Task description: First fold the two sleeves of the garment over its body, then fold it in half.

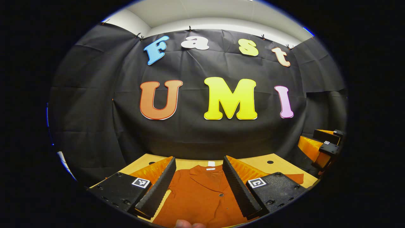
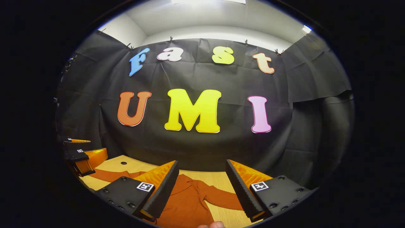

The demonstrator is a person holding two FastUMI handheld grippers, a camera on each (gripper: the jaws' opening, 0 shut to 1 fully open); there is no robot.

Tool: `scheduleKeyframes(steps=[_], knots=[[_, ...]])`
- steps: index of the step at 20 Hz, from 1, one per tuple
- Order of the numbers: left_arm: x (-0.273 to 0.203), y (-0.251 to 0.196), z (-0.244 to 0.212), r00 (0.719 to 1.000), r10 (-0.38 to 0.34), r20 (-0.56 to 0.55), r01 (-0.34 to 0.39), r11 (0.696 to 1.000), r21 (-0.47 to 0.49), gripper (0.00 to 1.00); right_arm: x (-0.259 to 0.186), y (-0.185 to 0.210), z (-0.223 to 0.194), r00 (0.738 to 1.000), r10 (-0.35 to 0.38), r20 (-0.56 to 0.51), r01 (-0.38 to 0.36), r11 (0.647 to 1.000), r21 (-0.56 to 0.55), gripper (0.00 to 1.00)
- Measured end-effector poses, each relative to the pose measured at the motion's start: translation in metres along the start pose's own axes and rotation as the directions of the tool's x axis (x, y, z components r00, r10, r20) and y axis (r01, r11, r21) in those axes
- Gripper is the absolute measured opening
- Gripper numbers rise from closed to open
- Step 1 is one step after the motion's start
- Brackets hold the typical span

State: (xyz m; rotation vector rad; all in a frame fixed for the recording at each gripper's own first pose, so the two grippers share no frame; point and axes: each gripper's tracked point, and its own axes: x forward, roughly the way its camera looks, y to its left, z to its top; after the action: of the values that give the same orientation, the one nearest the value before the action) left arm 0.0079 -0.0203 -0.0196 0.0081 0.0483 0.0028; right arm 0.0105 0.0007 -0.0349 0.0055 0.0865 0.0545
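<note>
Garment (image 1: pixel 202 193) flat on table (image 1: pixel 253 161), collar toward far wall; sleeve (image 2: pixel 221 198) spread right; left gripper (image 1: pixel 198 186) above garment body; right gripper (image 2: pixel 202 190) beside it, right.

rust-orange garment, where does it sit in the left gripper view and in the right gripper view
Left gripper view: the rust-orange garment lies bottom centre on the wooden table, collar and white neck label between this tool's open fingers.
Right gripper view: the garment lies bottom centre-left, one sleeve stretching right between the fingers.
Shared landmark: the garment's collar.
</note>
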Motion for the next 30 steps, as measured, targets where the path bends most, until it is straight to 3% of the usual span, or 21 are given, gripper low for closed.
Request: scheduleKeyframes(steps=[5, 10, 13, 14, 18, 20, 23, 28, 30], knots=[[0.001, -0.021, -0.014, 0.999, -0.034, -0.037, 0.033, 0.999, -0.021, 0.96, 0.011, -0.032, -0.019, 0.999, -0.004, -0.049, 0.005, 1.000, 0.010, 0.95], [0.003, -0.045, -0.019, 0.996, -0.059, -0.072, 0.059, 0.998, 0.004, 0.96, 0.028, -0.106, -0.052, 0.988, -0.086, -0.125, 0.089, 0.996, 0.022, 0.95], [0.005, -0.066, -0.022, 0.991, -0.084, -0.104, 0.083, 0.996, -0.018, 1.00, 0.037, -0.160, -0.085, 0.972, -0.137, -0.192, 0.139, 0.990, 0.000, 0.95], [0.008, -0.071, -0.019, 0.991, -0.083, -0.105, 0.084, 0.996, -0.002, 0.96, 0.039, -0.177, -0.098, 0.964, -0.147, -0.224, 0.150, 0.989, -0.003, 0.95], [0.019, -0.087, -0.021, 0.989, -0.075, -0.129, 0.079, 0.997, 0.023, 0.96, 0.055, -0.240, -0.150, 0.931, -0.187, -0.314, 0.194, 0.981, -0.010, 0.95], [0.020, -0.095, -0.022, 0.987, -0.075, -0.143, 0.078, 0.997, 0.020, 0.96, 0.063, -0.267, -0.186, 0.905, -0.204, -0.374, 0.217, 0.976, -0.008, 0.95], [0.019, -0.110, -0.022, 0.986, -0.070, -0.153, 0.078, 0.996, 0.047, 0.96, 0.067, -0.302, -0.249, 0.835, -0.215, -0.506, 0.250, 0.968, 0.001, 0.96], [0.011, -0.126, -0.030, 0.980, -0.066, -0.187, 0.078, 0.995, 0.062, 0.96, 0.078, -0.314, -0.321, 0.732, -0.179, -0.658, 0.254, 0.967, 0.019, 0.95], [0.008, -0.128, -0.034, 0.978, -0.056, -0.200, 0.071, 0.995, 0.070, 0.96, 0.080, -0.314, -0.337, 0.704, -0.166, -0.691, 0.254, 0.967, 0.027, 0.96]])
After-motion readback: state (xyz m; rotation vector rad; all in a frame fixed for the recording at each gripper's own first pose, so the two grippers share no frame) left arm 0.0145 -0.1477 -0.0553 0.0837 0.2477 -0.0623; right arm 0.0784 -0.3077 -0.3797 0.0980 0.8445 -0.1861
